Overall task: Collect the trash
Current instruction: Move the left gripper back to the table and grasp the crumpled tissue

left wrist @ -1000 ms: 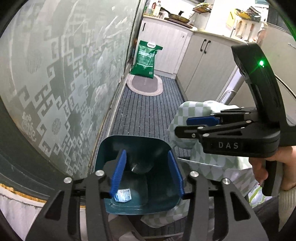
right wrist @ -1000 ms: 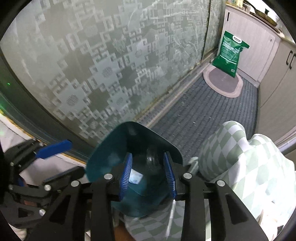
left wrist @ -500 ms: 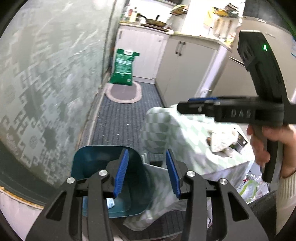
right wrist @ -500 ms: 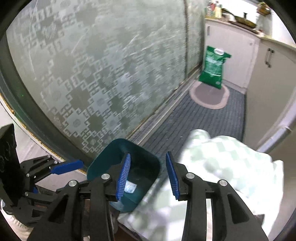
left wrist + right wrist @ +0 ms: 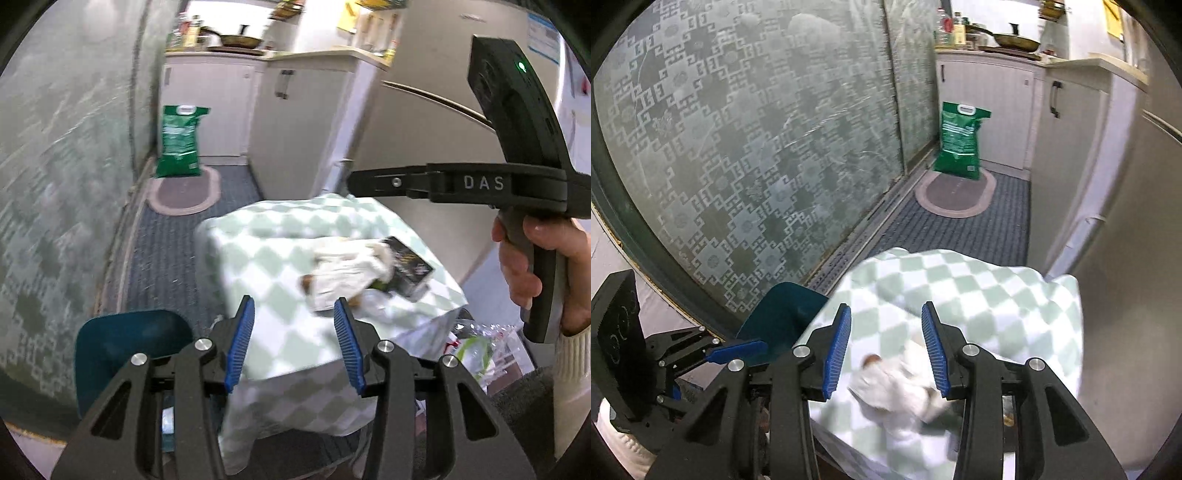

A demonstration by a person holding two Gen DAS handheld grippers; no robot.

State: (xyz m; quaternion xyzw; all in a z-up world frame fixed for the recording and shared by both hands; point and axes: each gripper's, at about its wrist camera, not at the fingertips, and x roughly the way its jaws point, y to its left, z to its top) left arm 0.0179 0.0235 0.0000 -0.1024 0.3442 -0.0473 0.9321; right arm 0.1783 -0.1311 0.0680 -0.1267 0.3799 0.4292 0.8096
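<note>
Crumpled white paper trash (image 5: 347, 273) — blurred (tabletop).

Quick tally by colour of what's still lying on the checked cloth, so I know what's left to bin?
White crumpled paper wad: 1
Black glossy printed packet: 1
Total: 2, both on the green-and-white checked cloth. Anything tucked under the blurred wad cannot be told.

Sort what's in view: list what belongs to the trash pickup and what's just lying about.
For the job:
- crumpled white wrapper on the checkered cloth
- black packet beside it
- teal bin
- left gripper and right gripper, both open and empty

Just lying about:
- green bag
- oval mat
- frying pan
</note>
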